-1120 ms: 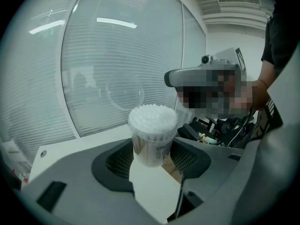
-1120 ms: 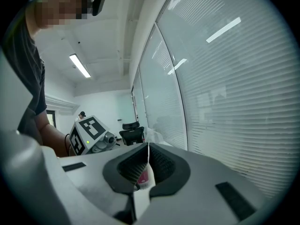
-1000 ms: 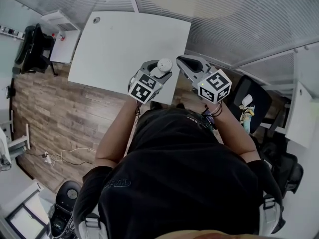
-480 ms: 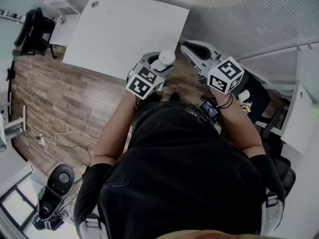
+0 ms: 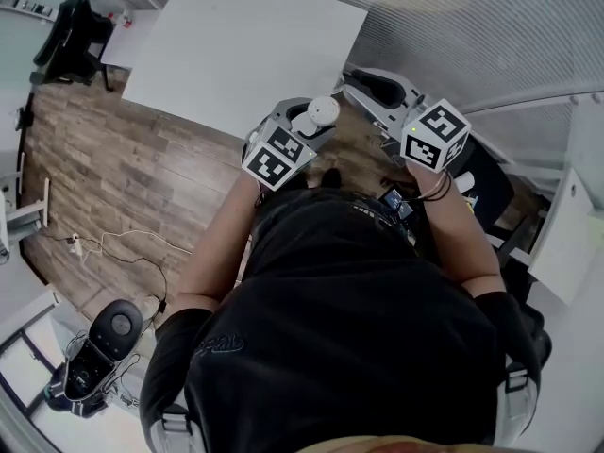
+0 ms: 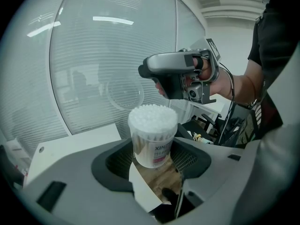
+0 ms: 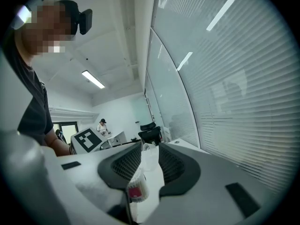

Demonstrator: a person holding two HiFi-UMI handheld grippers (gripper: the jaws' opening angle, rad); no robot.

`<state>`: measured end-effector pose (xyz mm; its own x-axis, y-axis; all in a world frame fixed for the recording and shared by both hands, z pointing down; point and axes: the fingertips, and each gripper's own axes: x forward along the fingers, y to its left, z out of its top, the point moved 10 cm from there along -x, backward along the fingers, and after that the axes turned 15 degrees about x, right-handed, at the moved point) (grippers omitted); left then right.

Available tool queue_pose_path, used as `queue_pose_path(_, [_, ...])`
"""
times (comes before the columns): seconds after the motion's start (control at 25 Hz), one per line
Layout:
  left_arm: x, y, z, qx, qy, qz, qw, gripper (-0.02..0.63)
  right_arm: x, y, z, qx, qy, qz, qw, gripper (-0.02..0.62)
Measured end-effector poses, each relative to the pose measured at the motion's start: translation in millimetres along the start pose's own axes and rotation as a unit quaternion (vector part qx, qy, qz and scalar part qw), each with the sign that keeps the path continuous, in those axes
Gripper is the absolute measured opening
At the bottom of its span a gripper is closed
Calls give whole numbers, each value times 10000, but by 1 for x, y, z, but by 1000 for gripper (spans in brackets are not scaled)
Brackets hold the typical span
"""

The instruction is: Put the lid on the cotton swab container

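My left gripper point(image 5: 314, 123) is shut on the cotton swab container point(image 5: 324, 111), a clear tub packed with white swabs and standing upright between the pads point(image 6: 151, 130). It has no lid on. My right gripper point(image 5: 366, 85) hangs just right of it in the head view, and in the left gripper view point(image 6: 144, 72) it is above and behind the tub. Its jaws are opening. The clear round lid point(image 6: 124, 93) hangs at their tips, seen between the jaws point(image 7: 150, 156) in the right gripper view. The tub point(image 7: 137, 187) shows low beyond them.
A white table point(image 5: 236, 55) stands ahead over a wooden floor point(image 5: 113, 177), with a curved slatted glass wall point(image 5: 491, 36) behind it. A black chair point(image 5: 66, 26) is at far left and a cable point(image 5: 123, 243) lies on the floor. Another person point(image 7: 101, 125) stands far off.
In the head view both grippers have drifted slightly up and right. The tub stays in the left gripper.
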<state>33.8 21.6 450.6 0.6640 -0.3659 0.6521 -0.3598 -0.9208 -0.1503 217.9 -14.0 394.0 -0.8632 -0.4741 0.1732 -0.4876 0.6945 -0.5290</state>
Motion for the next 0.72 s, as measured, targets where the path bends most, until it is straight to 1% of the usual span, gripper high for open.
queue_pose_path(0.16, [-2,-1,1,18,15,-9,10000,258,4,1,2,1,76,93,9999,154])
queue_pose_path(0.4, [-4,-4,4,175,55,-24,9998,258,12,5,3,-77,249,199,9995,200])
queue_pose_path(0.72, [-6,-3,7,267,72,-69,9996,258,16,10,4,-97,363,286,9989,216])
